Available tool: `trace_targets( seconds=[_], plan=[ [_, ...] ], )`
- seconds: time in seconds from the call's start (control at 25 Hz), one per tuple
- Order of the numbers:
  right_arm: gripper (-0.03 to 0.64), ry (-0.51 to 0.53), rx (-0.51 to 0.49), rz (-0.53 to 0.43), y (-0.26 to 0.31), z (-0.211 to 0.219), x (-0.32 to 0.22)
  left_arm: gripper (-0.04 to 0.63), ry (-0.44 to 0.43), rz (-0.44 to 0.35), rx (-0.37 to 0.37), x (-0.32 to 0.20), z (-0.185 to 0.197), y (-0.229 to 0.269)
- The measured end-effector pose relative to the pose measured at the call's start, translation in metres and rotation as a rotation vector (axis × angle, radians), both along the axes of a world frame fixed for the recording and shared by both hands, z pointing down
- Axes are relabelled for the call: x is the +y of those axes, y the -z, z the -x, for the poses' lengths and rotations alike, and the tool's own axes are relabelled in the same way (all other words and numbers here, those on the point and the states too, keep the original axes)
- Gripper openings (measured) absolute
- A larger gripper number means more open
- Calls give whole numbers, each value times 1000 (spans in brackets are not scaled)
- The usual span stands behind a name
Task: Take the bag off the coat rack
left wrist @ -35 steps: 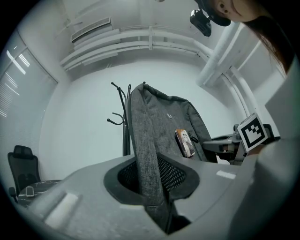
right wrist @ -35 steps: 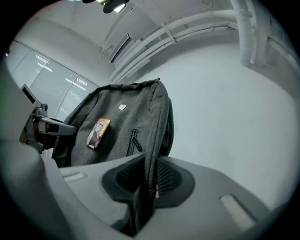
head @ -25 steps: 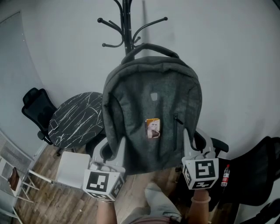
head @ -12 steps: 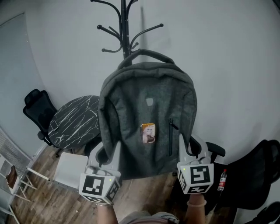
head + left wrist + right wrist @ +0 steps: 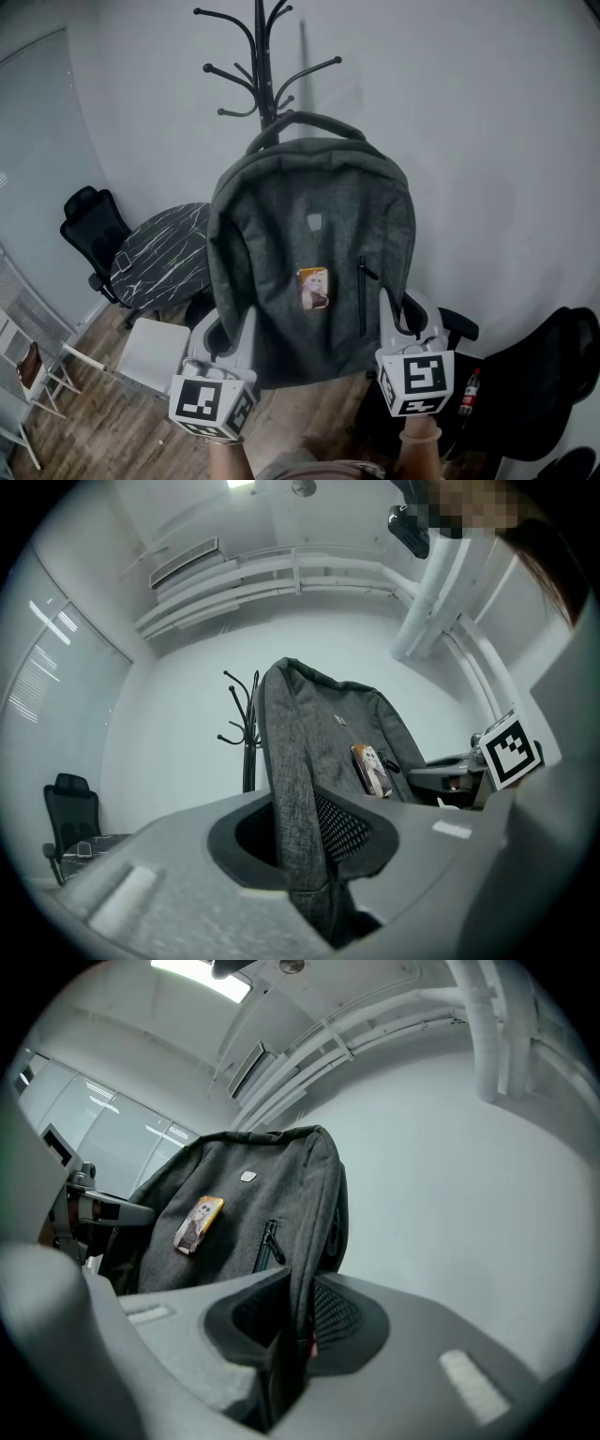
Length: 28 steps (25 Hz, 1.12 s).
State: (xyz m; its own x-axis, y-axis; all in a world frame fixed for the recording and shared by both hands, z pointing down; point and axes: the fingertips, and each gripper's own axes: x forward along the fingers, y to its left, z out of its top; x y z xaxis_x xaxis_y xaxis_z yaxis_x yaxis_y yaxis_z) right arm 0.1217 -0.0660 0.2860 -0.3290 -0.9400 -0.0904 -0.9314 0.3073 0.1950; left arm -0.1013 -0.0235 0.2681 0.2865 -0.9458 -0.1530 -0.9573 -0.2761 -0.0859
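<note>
A dark grey backpack (image 5: 309, 234) with a small picture tag on its front hangs upright in front of the black coat rack (image 5: 262, 66). Its top handle overlaps the rack's pole in the head view, so I cannot tell whether it rests on a hook. My left gripper (image 5: 232, 330) is shut on the bag's lower left edge. The fabric strip (image 5: 298, 817) runs between its jaws. My right gripper (image 5: 397, 317) is shut on the lower right edge, with the bag's side (image 5: 302, 1269) pinched between its jaws. In the left gripper view the rack (image 5: 246, 733) stands just left of the bag.
A round black marble-pattern table (image 5: 164, 258) and a black office chair (image 5: 89, 230) stand at the left, with a white stool (image 5: 150, 354) in front of them. Another black chair (image 5: 553, 375) and a bottle (image 5: 466, 392) are at the lower right. A white wall lies behind.
In the head view the bag and both grippers have drifted slightly left, and more of the rack's top shows. Both grips are unchanged.
</note>
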Motion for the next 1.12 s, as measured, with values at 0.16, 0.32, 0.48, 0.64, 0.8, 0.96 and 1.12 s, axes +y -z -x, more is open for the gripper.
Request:
trace_targets(
  seconds=[0.16, 0.32, 0.48, 0.64, 0.8, 0.96, 1.12],
  plan=[
    [54, 22, -11, -15, -18, -33, 25, 84, 19, -9, -12, 28, -34, -16],
    [54, 26, -14, -3, -18, -39, 35, 84, 26, -2, -12, 40, -40, -15],
    [54, 35, -10, -1, -16, -38, 35, 84, 39, 9, -2, 41, -39, -11],
    [54, 41, -3, 2, -14, -41, 39, 84, 38, 18, 5, 46, -43, -11],
    [54, 48, -4, 21, -13, -42, 39, 84, 49, 30, 13, 49, -44, -10],
    [53, 60, -5, 32, -14, -42, 40, 84, 61, 38, 10, 51, -45, -9],
    [52, 68, -6, 27, -13, -42, 40, 84, 66, 40, 10, 53, -45, -8]
  ],
)
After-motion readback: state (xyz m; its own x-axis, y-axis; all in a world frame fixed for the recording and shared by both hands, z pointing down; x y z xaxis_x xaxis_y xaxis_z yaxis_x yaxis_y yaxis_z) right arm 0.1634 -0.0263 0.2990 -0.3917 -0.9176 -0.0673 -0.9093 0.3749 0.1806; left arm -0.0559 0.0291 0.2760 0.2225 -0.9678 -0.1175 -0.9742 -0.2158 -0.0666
